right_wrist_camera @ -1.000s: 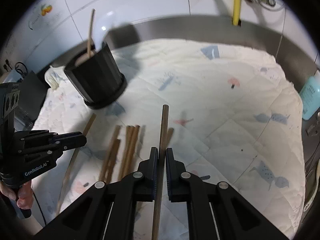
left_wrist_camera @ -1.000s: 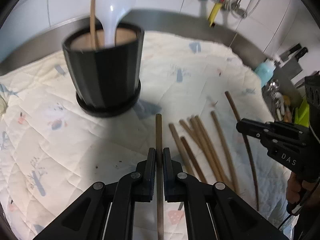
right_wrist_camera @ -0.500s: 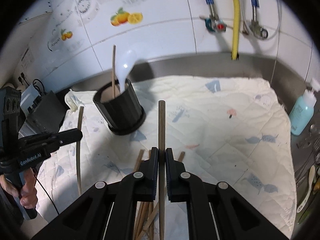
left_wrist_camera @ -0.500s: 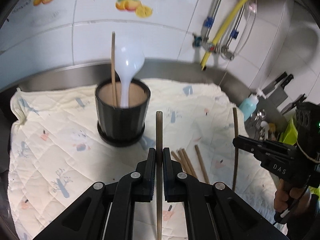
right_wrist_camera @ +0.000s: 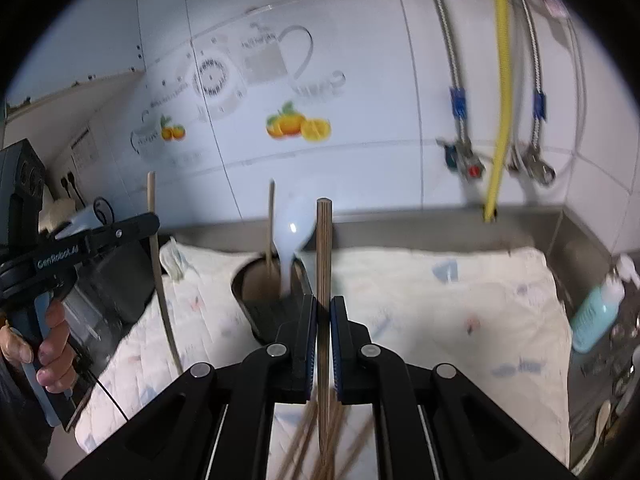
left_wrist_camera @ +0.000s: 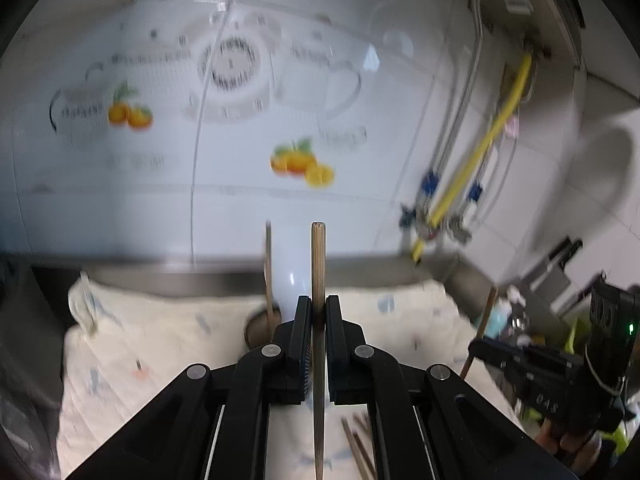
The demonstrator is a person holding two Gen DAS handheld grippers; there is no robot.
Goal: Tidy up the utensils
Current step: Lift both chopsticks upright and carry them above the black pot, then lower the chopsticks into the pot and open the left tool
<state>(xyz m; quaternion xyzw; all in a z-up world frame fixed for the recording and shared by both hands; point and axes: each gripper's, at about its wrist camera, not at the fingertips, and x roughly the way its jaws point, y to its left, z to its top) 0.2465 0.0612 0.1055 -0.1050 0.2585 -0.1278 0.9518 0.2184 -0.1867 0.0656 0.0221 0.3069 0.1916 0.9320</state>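
Above the quilted white cloth [right_wrist_camera: 460,304] spread over the steel counter, one long brown wooden chopstick is pinched in each tool. The left gripper [left_wrist_camera: 319,320] is clenched on its chopstick [left_wrist_camera: 318,264] around the middle, so the blunt end sticks up past the jaws and the tapered end hangs below. Same deal on the other side: the right gripper [right_wrist_camera: 324,320] is clamped tight on a second chopstick [right_wrist_camera: 323,248], held close to upright. Gripping mid-length like that probably keeps the sticks balanced and leaves a free end to be dropped into a holder.

That holder looks to be the black ribbed round pot [right_wrist_camera: 260,304] sitting on the cloth near the back wall, with a white plastic soup spoon [right_wrist_camera: 290,232] and a thin wooden stick [right_wrist_camera: 271,232] already stood in it. Both are leaned upright, so it's likely meant as the utensil cup.

A loose bunch of brown chopsticks [right_wrist_camera: 316,440] is left lying on the cloth below the right jaws, so plenty remains to be sorted. A turquoise soap bottle [right_wrist_camera: 596,316] is parked at the counter's right edge, well out of the way.
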